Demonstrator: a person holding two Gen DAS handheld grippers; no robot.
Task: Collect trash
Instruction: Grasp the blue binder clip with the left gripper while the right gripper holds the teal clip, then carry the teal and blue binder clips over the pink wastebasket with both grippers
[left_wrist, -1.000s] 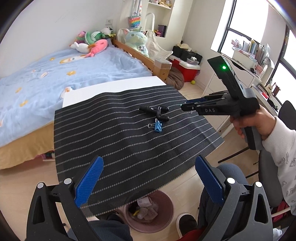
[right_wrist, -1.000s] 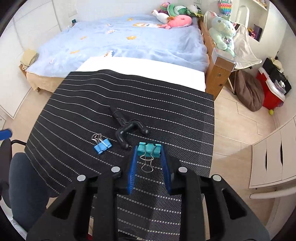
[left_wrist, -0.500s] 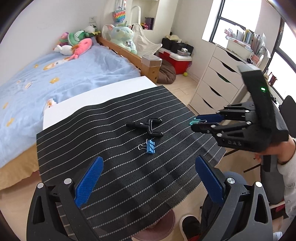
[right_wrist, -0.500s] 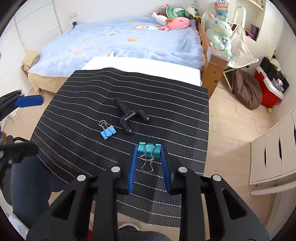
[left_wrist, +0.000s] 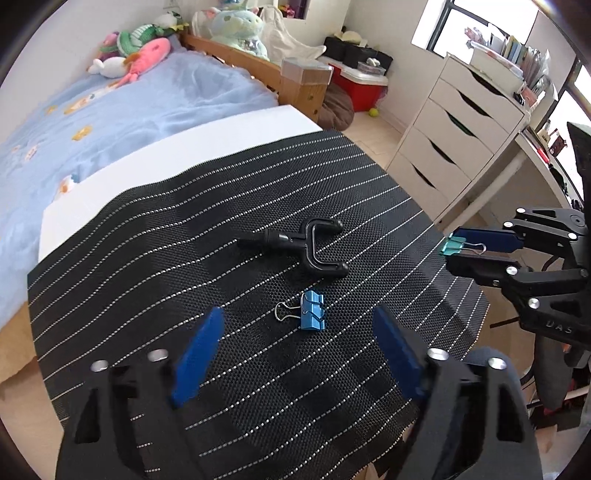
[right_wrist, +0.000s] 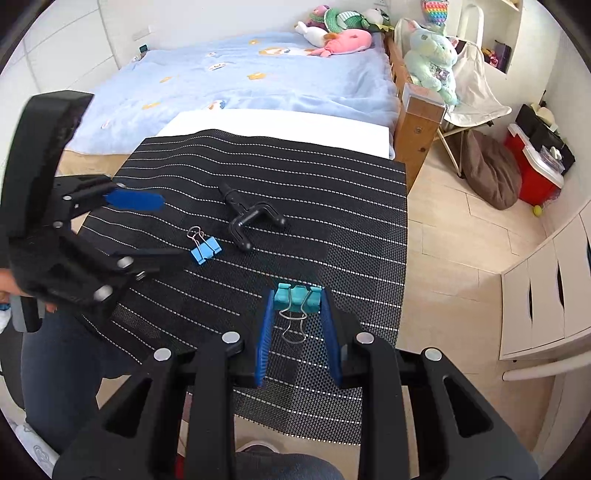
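right gripper (right_wrist: 297, 308) clamps teal clip (right_wrist: 296, 298), wire handles pointing back | left gripper (left_wrist: 295, 343) jaws apart

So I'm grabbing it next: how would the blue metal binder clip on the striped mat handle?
The blue metal binder clip looks small, probably light and stiff. Its wire loops may swing. Lying flat on the woven striped mat, it shouldn't roll.

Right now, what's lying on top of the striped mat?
On the striped mat lie a blue binder clip and a black forked plastic piece. The teal clip is held off it in the right gripper. The tabletop beneath the mat is hidden.
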